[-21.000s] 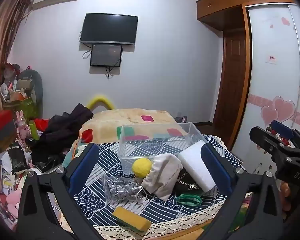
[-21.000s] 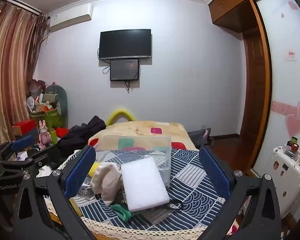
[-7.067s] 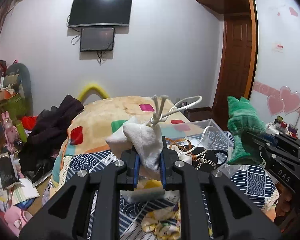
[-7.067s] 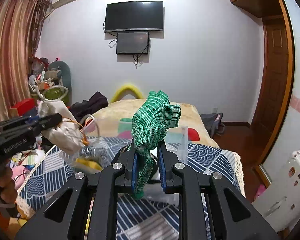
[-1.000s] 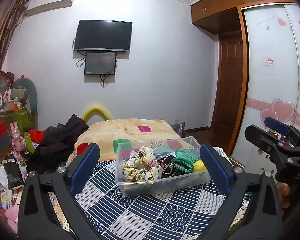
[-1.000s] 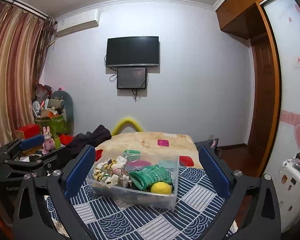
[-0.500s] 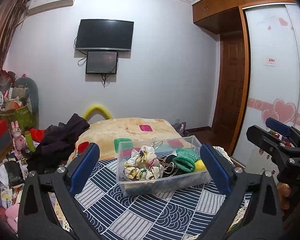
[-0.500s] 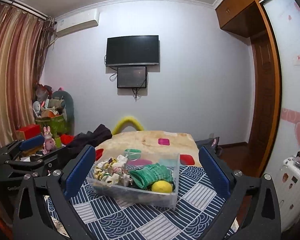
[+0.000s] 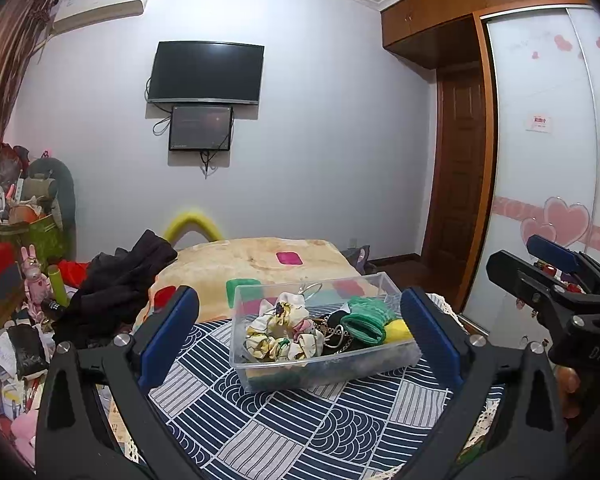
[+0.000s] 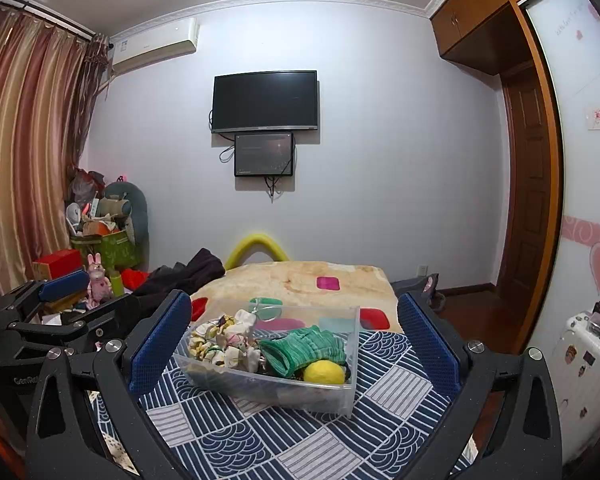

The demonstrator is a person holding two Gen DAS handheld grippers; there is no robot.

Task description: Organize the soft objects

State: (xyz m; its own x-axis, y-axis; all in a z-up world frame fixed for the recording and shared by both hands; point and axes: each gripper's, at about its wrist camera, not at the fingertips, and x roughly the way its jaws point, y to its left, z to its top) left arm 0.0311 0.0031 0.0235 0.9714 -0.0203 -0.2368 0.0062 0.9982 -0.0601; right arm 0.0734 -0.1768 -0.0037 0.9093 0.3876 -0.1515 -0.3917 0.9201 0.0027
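A clear plastic bin [image 9: 392, 354] [image 10: 354, 368] stands on the blue patterned tablecloth [image 9: 300, 428] [image 10: 260, 440]. In it lie a floral scrunchie [image 9: 278, 338] [image 10: 208, 344], a green knitted glove [image 9: 366, 320] [image 10: 300, 348], a yellow ball [image 9: 398, 330] [image 10: 324, 373] and a dark chained item. My left gripper [image 9: 300, 328] is open and empty, held back from the bin. My right gripper [image 10: 294, 332] is open and empty, also held back. Each gripper shows at the edge of the other's view, the right one [image 9: 556, 280] and the left one [image 10: 56, 300].
A bed with a beige blanket [image 9: 256, 260] [image 10: 300, 280] lies behind the table, with dark clothes [image 9: 120, 276] on its left. Clutter and toys [image 9: 16, 280] pile at the left. A wardrobe [image 9: 548, 160] and a door [image 10: 528, 200] stand at the right.
Both grippers have drifted slightly; the bin and its contents stay put. Much earlier the soft items lay loose on the cloth; now they lie in the bin.
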